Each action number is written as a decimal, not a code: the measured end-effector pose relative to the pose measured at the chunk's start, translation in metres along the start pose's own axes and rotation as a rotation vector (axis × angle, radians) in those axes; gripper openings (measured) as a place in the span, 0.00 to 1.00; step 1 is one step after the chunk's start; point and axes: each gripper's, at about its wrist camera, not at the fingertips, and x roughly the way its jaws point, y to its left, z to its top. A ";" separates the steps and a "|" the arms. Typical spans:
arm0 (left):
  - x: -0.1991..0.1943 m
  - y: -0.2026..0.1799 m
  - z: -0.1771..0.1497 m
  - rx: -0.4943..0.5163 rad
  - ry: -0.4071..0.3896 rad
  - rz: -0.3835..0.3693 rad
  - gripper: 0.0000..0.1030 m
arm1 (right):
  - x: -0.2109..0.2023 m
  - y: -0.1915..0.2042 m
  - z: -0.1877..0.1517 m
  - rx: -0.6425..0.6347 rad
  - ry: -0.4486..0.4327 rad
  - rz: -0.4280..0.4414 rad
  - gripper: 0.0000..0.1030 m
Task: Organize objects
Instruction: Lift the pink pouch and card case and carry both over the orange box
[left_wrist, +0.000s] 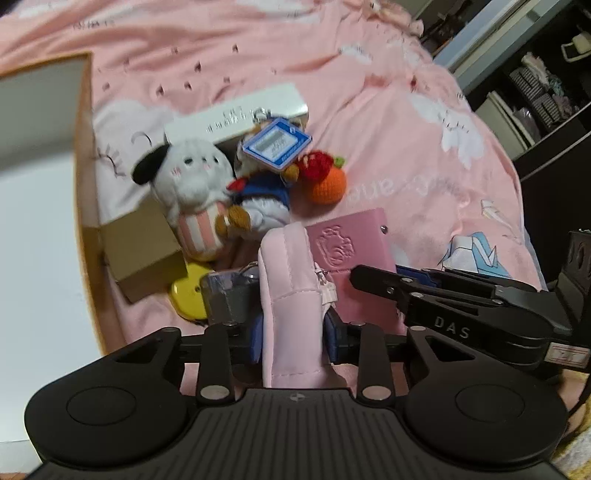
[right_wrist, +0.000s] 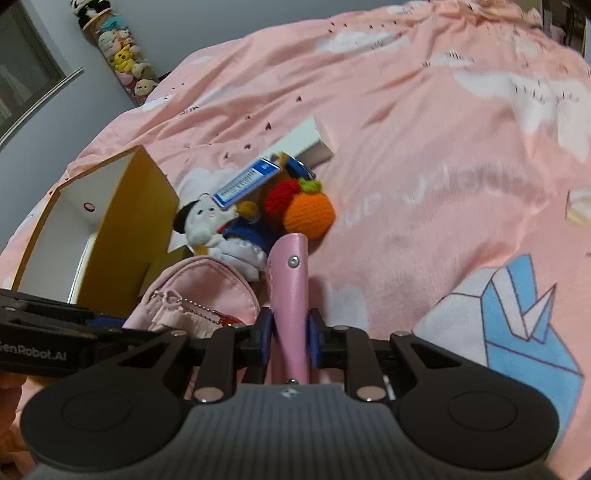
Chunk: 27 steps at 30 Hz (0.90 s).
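My left gripper (left_wrist: 294, 338) is shut on a pale pink quilted pouch (left_wrist: 290, 295), held upright; the pouch also shows in the right wrist view (right_wrist: 199, 291). My right gripper (right_wrist: 290, 338) is shut on a pink embossed wallet (right_wrist: 291, 280), seen flat-on in the left wrist view (left_wrist: 351, 258). Ahead lie a white dog plush (left_wrist: 192, 177), a blue-dressed plush (left_wrist: 264, 199), a crocheted orange (left_wrist: 327, 186) with a red strawberry (left_wrist: 314, 164), a blue-framed tag (left_wrist: 277, 144) and a white flat box (left_wrist: 236, 114).
A white-and-yellow open box (right_wrist: 110, 218) stands at the left on the pink bedspread (right_wrist: 443, 147). A brown cardboard box (left_wrist: 144, 251) and a yellow round item (left_wrist: 186, 290) lie near it. Dark shelves (left_wrist: 546, 92) stand at the right; a plush column (right_wrist: 122, 55) stands far left.
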 end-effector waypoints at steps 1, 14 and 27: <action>-0.005 0.001 -0.002 0.003 -0.018 -0.004 0.32 | -0.004 0.002 0.001 -0.008 -0.005 -0.005 0.20; -0.107 0.013 -0.025 0.016 -0.336 -0.003 0.31 | -0.077 0.063 0.022 -0.076 -0.185 0.044 0.19; -0.161 0.081 -0.044 -0.128 -0.447 0.173 0.31 | -0.048 0.162 0.034 -0.142 -0.154 0.266 0.19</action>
